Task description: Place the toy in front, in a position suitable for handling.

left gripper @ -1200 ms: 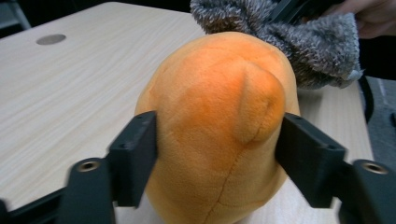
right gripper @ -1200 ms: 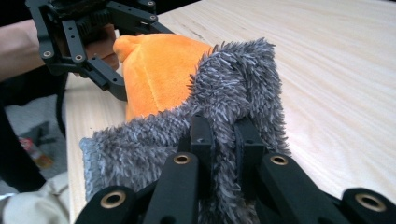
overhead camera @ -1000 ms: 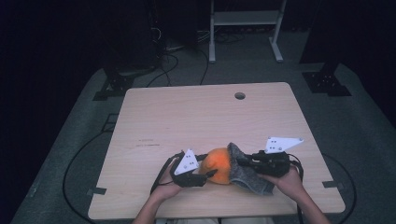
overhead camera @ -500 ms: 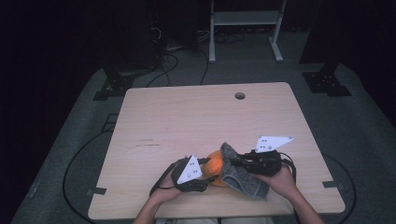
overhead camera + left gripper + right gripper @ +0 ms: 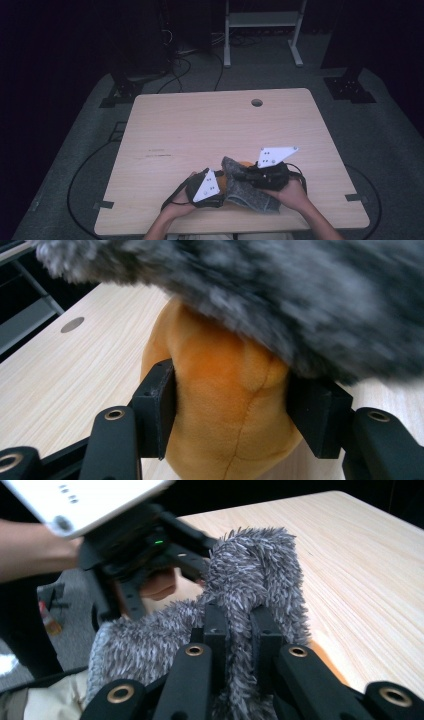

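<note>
An orange plush toy point(image 5: 225, 405) stands on the wooden table point(image 5: 210, 125) near its front edge. The pads point(image 5: 160, 405) of my left gripper point(image 5: 220, 186) press on both sides of the toy. A grey fuzzy cloth point(image 5: 250, 192) is draped over the toy's top, so from above I see just slivers of orange point(image 5: 245, 164). My right gripper point(image 5: 240, 625) is shut on a fold of the grey cloth point(image 5: 260, 570), close beside the left gripper point(image 5: 145, 555). The two grippers nearly meet over the toy.
A round hole point(image 5: 257, 102) sits near the table's far edge. Bare wood stretches behind the grippers. On the floor beyond lie cables point(image 5: 185, 60) and a white stand's legs point(image 5: 260, 30). A dark base point(image 5: 350, 87) is at the back right.
My right gripper has moved left with the grey cloth, pulling it over the orange toy, which now shows much less from above. The left gripper has stayed put.
</note>
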